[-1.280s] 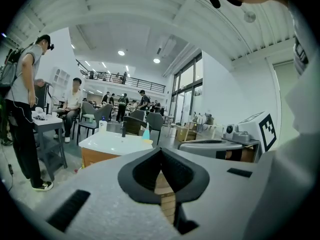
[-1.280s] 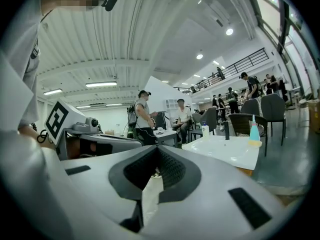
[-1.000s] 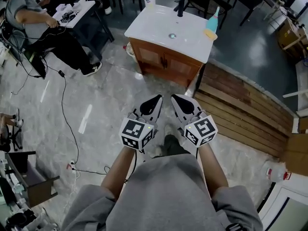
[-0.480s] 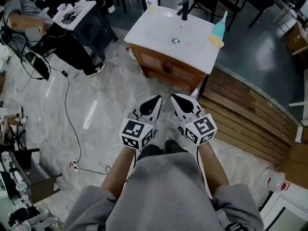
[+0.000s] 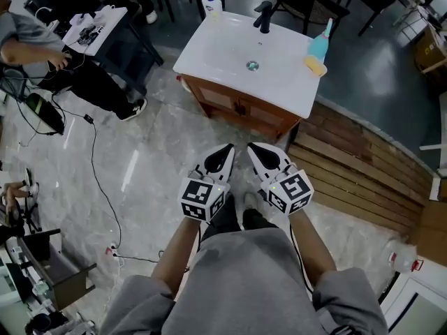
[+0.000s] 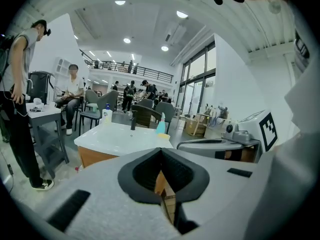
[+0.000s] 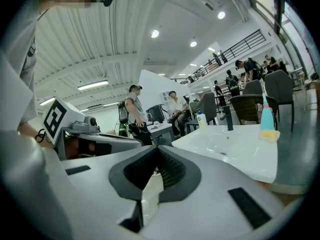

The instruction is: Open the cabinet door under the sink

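i held my left gripper (image 5: 223, 153) and my right gripper (image 5: 257, 152) side by side low in front of me, near each other but apart, both noses aimed at 12 o'clock. in the left gripper view my two fingers (image 6: 141, 173) were pressed together at the tips, with only a thin slit lower down and nothing between them. the right gripper view showed the same: fingers (image 7: 175, 171) closed tip to tip and empty. each marker cube sat at the back of its gripper, next to my forearm.

the sink cabinet (image 5: 192, 84) stood at 12 o'clock from the grippers, well apart from them, across a stretch of pale marble floor (image 5: 154, 152). the cabinet door (image 5: 213, 98) and the second door (image 5: 269, 118) beside it both lay flush with the wooden front, shut, with small dark handles close together near the middle. the white basin top (image 5: 223, 47) covered the cabinet, with a drain (image 5: 252, 65) near its centre. a black faucet (image 5: 263, 16) rose at the basin's 12 o'clock edge and a white pump bottle (image 5: 209, 4) stood at its 10 o'clock corner. a teal bottle (image 5: 320, 40) stood at 2 o'clock with a yellow sponge (image 5: 314, 65) just beside it.

wooden planks (image 5: 363, 166) ran over the floor at 3 o'clock from my grippers. at 10 o'clock a person in a grey top (image 5: 28, 37) was at a small table (image 5: 105, 30), and a black cable (image 5: 98, 166) trailed across the floor at 9 o'clock.
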